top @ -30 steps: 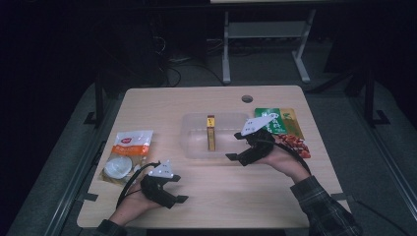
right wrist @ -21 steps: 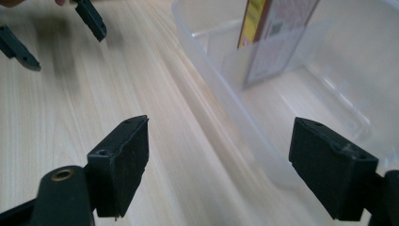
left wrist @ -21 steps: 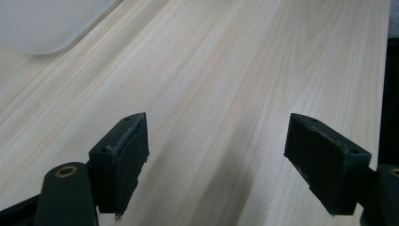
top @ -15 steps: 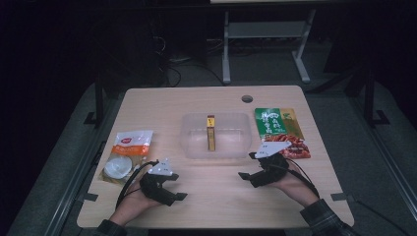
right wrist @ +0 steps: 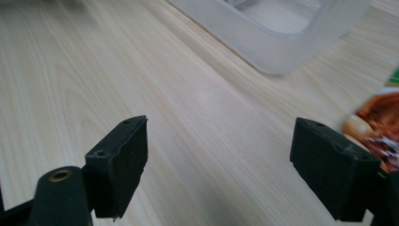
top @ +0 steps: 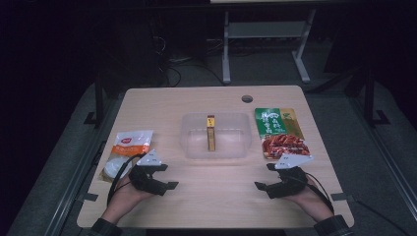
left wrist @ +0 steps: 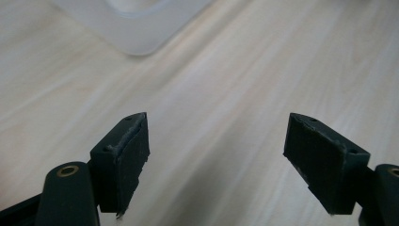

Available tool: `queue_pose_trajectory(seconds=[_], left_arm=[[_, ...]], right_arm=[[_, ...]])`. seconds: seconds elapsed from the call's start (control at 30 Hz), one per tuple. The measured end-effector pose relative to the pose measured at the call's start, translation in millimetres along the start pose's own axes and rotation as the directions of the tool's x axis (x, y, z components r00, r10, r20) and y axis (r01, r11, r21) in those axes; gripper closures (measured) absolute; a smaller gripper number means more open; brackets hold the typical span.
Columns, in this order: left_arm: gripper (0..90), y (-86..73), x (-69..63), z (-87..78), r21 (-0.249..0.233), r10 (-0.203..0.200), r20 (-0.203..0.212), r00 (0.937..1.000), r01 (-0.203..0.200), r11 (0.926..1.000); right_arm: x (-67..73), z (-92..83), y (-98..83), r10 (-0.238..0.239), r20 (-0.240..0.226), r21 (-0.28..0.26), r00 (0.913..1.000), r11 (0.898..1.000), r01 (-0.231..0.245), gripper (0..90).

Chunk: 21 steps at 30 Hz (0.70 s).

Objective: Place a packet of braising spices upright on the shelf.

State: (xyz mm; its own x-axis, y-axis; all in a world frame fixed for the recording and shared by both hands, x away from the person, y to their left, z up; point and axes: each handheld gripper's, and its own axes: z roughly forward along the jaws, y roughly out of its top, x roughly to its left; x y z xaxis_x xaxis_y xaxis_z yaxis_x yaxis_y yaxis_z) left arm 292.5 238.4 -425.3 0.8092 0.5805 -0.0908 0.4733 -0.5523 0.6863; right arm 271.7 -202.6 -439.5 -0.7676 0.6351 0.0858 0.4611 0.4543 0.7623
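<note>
Both grippers rest low in frame, jaws apart and empty: left gripper point(top: 164, 186) beside the white-orange pouch point(top: 129, 146), right gripper point(top: 264, 186) below the green-red packet point(top: 279, 132), flanking the clear container point(top: 192, 142), likely staged for loading.

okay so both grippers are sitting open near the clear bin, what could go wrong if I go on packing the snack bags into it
Two risks, both judgements. The green and red snack bag lies flat on the table, so the right gripper may slide over it or only pinch an edge. The clear bin looks light and nothing holds it, so a bag pushed in could shove it, or tip the gold stick pack lying inside. The left gripper could steady it.
</note>
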Motion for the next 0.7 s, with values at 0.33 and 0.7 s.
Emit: queue_pose_trajectory(seconds=[0.33, 0.7], left_arm=[[22.4, -7.6, 33.9, -34.0, -0.048, -0.098, -0.122, 0.9877, 0.093, 0.9945], [22.4, -37.4, 82.8, -71.2, -0.111, -0.241, -0.277, 0.9301, 0.219, 0.9695]], right_arm=[[-6.1, -1.1, -11.4, 0.031, 0.021, 0.003, 0.9993, 1.000, -0.031, 18.2], [-4.4, 3.5, -11.1, 0.012, -0.002, -0.002, 0.9999, 1.000, -0.012, 16.3]])
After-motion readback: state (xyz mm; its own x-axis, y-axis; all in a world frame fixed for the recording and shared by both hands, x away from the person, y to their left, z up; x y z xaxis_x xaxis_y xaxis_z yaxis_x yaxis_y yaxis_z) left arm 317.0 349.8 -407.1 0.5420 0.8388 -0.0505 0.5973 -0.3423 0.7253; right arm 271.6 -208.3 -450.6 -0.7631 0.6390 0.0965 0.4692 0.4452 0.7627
